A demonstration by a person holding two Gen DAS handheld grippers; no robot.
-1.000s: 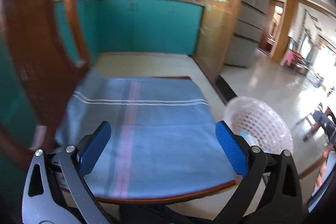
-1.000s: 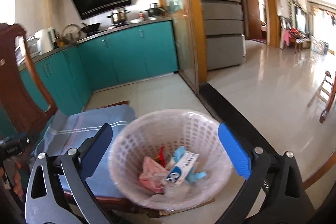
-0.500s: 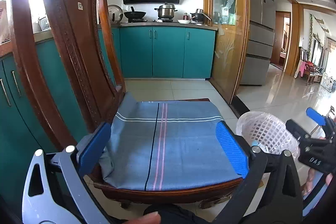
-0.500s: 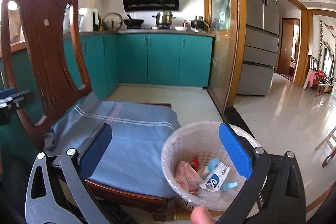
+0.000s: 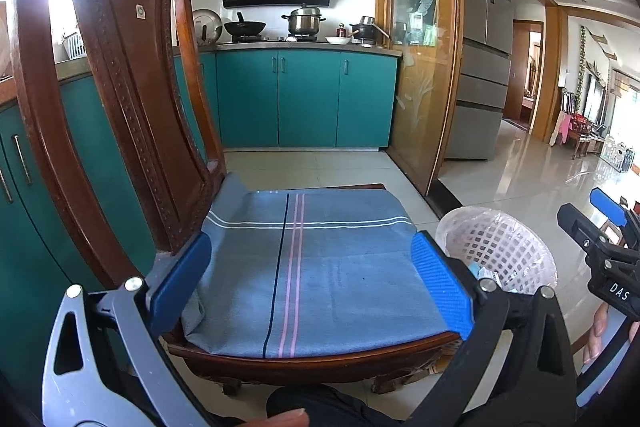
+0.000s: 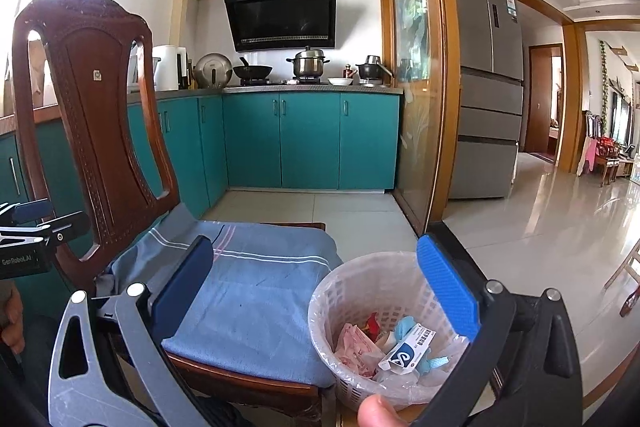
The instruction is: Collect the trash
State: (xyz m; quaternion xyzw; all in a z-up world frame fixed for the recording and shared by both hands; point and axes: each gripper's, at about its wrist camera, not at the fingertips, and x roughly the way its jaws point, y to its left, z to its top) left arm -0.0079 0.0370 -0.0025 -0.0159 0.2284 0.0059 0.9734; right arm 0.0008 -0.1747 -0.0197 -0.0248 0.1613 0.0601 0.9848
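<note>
Two tongs in view, both wide apart, nothing clamped. Left tongs (image 5: 310, 281) held over one wooden chair (image 5: 120, 115), blue pads framing the seat. One blue-grey striped cloth (image 5: 312, 267) spread over seat, bare of trash. Right tongs (image 6: 316, 291) aimed at seat edge and one white lattice basket (image 6: 360, 291) with clear liner, standing on tiled floor (image 6: 540, 247) just beside chair's right side. Right tongs also visible at right edge of left view (image 5: 608, 223); left tongs at left edge of right view (image 6: 32, 223).

Trash all inside basket: one white-and-blue carton (image 6: 408, 349) lying on top, one pink wrapper (image 6: 356, 343) left of it, one small red scrap (image 6: 372, 323) behind, light-blue crumpled bits (image 6: 404, 325) under and around carton, exact count of those unclear.

Fingertip (image 6: 374, 411) at bottom edge of right view; another fingertip (image 5: 286, 419) at bottom of left view. Fingers of a hand (image 5: 600, 331) on right tongs' grip.

Background: teal cabinets, counter (image 6: 312, 89) with one steel pot (image 6: 308, 65), one wok (image 6: 252, 70), one white bowl (image 6: 340, 81), one small dark pan (image 6: 370, 69). One range hood (image 6: 280, 15). One grey fridge (image 6: 486, 87).
</note>
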